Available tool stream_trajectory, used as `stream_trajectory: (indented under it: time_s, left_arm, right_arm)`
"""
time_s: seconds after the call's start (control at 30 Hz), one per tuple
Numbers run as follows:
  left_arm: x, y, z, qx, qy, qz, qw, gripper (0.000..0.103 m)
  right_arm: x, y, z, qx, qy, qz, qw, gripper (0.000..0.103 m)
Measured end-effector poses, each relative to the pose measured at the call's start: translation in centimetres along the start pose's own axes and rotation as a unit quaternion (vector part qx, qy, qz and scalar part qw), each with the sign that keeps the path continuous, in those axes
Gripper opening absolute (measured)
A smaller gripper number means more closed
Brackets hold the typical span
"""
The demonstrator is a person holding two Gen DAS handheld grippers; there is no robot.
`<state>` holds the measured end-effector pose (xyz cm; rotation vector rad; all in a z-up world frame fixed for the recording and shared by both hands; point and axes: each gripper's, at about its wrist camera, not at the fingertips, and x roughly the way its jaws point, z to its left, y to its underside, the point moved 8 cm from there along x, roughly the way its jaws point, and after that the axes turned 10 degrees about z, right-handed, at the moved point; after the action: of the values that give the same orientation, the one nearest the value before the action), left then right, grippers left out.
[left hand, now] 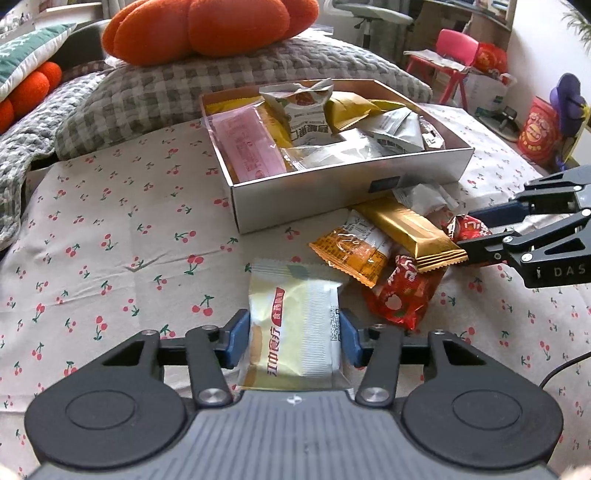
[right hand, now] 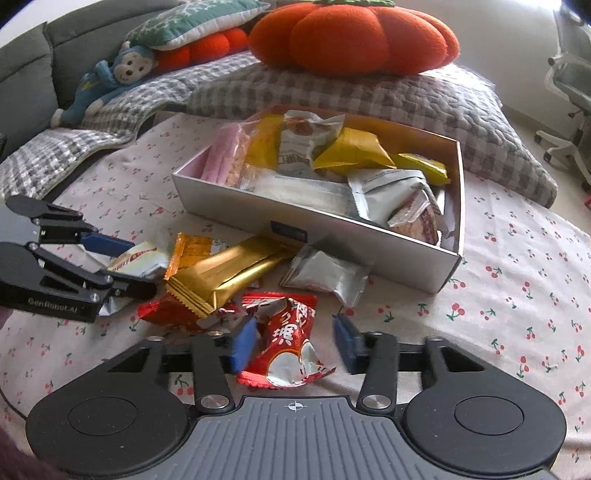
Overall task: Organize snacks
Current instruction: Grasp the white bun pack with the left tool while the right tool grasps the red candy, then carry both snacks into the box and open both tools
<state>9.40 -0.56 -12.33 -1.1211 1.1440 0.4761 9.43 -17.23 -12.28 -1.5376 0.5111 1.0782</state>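
Note:
A silver box (left hand: 332,192) holding several snack packets sits on the cherry-print sheet; it also shows in the right wrist view (right hand: 354,240). My left gripper (left hand: 293,338) is shut on a pale yellow snack packet (left hand: 295,325), both blue pads against its sides. In front of the box lie a gold bar (left hand: 410,229), an orange packet (left hand: 351,254) and a red packet (left hand: 402,295). My right gripper (right hand: 293,343) is open around another red packet (right hand: 291,339), its right pad apart from the wrapper. My right gripper also shows in the left wrist view (left hand: 476,236).
A silver-white packet (right hand: 325,275) lies against the box front. A checked grey pillow (left hand: 236,77) with an orange pumpkin cushion (left hand: 207,26) lies behind the box. A blue plush monkey (right hand: 107,85) is at far left. A red chair (left hand: 450,59) stands off the bed.

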Motion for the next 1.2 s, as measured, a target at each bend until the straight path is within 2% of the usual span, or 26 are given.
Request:
stream_trajectory:
  time_s: [0.07, 0.2, 0.23, 1.2]
  left_arm:
    - [-0.1, 0.0, 0.1, -0.003, 0.001, 0.001, 1.0000, 0.046]
    - [-0.1, -0.2, 0.3, -0.011, 0.000, 0.003, 0.9999, 0.044]
    - [-0.1, -0.2, 0.3, -0.012, 0.000, 0.004, 0.9999, 0.044]
    - [-3.5, -2.1, 1.3, -0.052, 0.013, -0.038, 0.9978, 0.044]
  right_arm:
    - [0.1, 0.0, 0.2, -0.006, 0.001, 0.004, 1.000, 0.029]
    - [0.1, 0.0, 0.2, -0.009, 0.001, 0.005, 1.000, 0.026]
    - [0.0, -0.1, 0.2, -0.008, 0.001, 0.004, 1.000, 0.022]
    - [-3.2, -1.8, -0.8, 0.021, -0.016, -0.044, 0.999, 0.022]
